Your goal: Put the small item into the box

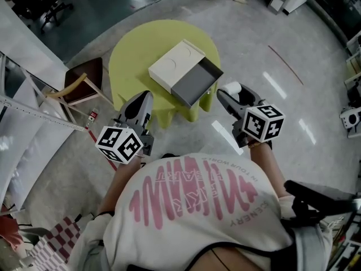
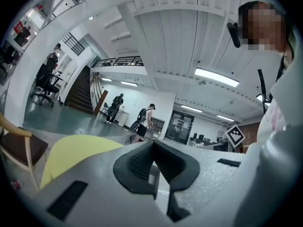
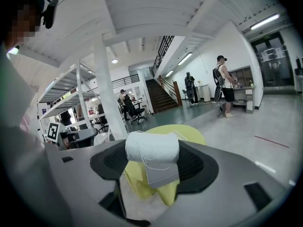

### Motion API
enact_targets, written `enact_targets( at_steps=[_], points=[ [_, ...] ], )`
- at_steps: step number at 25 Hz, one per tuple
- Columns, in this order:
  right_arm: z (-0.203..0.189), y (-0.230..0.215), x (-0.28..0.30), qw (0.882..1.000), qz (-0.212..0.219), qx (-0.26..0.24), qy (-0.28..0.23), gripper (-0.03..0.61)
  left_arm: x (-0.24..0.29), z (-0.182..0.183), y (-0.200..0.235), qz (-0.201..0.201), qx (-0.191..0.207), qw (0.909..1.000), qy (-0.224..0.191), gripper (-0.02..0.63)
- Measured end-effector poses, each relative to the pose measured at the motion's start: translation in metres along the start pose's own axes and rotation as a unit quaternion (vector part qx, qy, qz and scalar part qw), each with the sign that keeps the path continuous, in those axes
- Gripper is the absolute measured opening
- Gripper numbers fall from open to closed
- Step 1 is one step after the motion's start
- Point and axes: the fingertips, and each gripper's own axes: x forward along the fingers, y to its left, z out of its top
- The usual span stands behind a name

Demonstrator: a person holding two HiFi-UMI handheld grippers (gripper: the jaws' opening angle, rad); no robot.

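The right hand-held gripper (image 3: 152, 163) is clamping the small white roll (image 3: 151, 149) just beside the open grey end of the box (image 1: 175, 64) on the bench (image 1: 132, 52), seemingly nearer it than the left hand-held gripper (image 2: 152, 167), which is sitting pinched together and empty.

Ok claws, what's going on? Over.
Left claw shut, empty. Right claw shut on white roll. Box open on yellow table, path clear.

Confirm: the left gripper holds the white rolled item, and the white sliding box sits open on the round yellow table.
Wrong gripper: the right gripper holds the white rolled item, as the right gripper view shows. The white sliding box does sit open on the round yellow table.
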Motion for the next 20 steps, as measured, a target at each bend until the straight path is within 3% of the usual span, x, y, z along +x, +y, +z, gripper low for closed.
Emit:
enact_targets(
  at_steps=[12, 20],
  points=[
    [-0.035, -0.012, 0.021, 0.999, 0.001, 0.022, 0.049, 0.301, 0.003, -0.035, 0.012, 0.021, -0.022, 0.9989, 0.035, 0.007],
    [-0.047, -0.021, 0.059, 0.996, 0.045, -0.01, 0.078, 0.301, 0.005, -0.06, 0.025, 0.072, -0.036, 0.9957, 0.045, 0.007]
  ],
)
